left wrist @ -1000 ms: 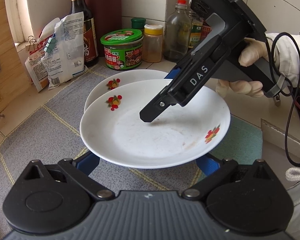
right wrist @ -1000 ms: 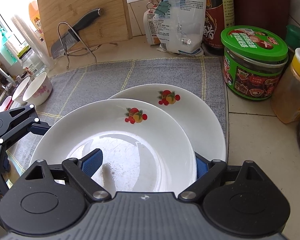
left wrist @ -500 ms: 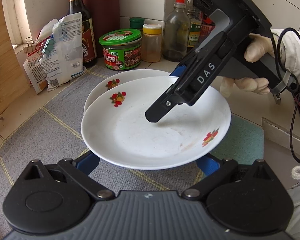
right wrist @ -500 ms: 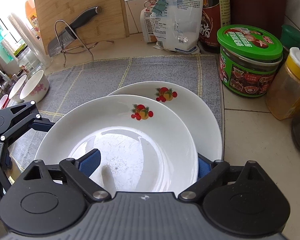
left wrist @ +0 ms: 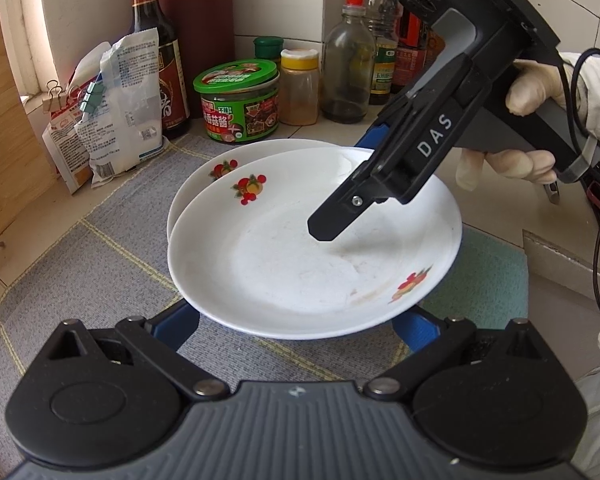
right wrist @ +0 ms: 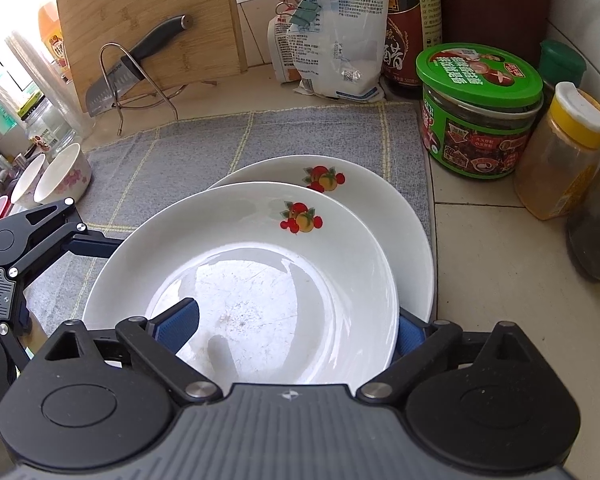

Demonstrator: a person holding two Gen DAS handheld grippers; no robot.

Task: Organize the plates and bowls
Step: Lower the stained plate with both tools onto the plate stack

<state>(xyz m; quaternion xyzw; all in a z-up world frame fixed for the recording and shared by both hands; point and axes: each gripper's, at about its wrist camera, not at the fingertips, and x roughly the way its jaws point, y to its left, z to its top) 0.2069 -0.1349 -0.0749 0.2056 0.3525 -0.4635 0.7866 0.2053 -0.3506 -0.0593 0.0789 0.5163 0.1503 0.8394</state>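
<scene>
White letters "DAS" run along the side of the right gripper [left wrist: 342, 216]; the green-lidded jar [left wrist: 238, 100] at the far side of the counter bears "香菇酱" on its label; the tall dark bottle [right wrist: 410, 28] to its left shows "500" in small print; other print is too small to read.

A white fruit-printed ceramic plate [right wrist: 240, 280] lies overlapping a second, matching plate [right wrist: 380, 200] just behind it on the grey woven mat [right wrist: 204, 148], with the green-lidded sauce jar [right wrist: 480, 120] to the right, and two small flowered bowls [right wrist: 56, 176] far left.
</scene>
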